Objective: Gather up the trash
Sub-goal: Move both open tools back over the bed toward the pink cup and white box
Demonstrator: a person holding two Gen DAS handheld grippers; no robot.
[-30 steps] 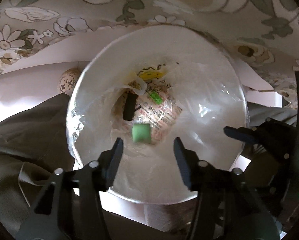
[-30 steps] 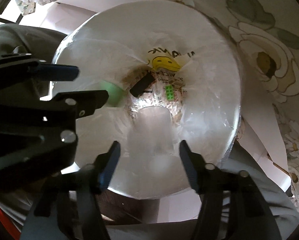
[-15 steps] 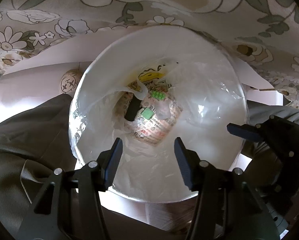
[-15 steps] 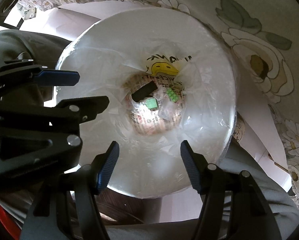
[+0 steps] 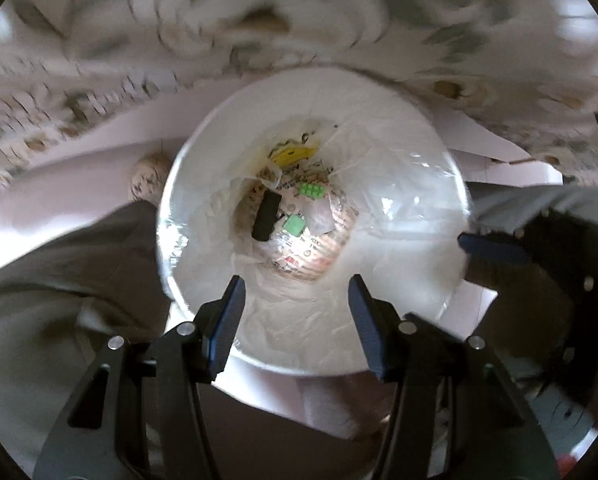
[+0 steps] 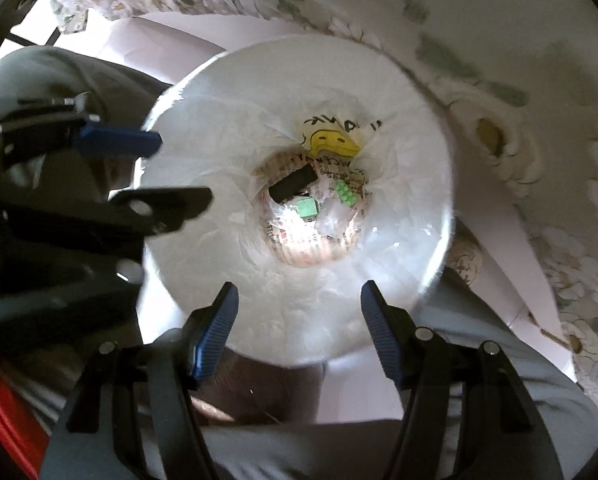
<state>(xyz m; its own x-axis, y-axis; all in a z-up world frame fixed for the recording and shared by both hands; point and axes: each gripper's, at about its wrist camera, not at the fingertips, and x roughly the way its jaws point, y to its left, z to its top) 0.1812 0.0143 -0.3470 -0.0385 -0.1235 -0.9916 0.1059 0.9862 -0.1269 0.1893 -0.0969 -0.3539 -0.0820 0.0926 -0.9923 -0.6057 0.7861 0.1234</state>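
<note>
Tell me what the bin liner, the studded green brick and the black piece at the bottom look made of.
Bin liner: thin translucent plastic film, glossy, creased, with highlights. Studded green brick: likely moulded hard plastic, with rows of raised studs and an even colour. Black piece: matte and dark, perhaps plastic or rubber; too small to tell.

Floral cloth [image 5: 259,12] blurred (bag print [image 6: 335,140] too)

White round bin [image 5: 399,184] with clear plastic liner; bottom printed red and black on pale ground. Inside: black oblong block [image 5: 266,216], plain green square piece [image 5: 294,225], studded bright green brick [image 5: 311,189], yellow print [image 6: 335,142]. Surrounding cloth [image 6: 519,80]: cream, grey-green leaf and flower pattern. Gripper pads [image 6: 213,336] blue.
</note>
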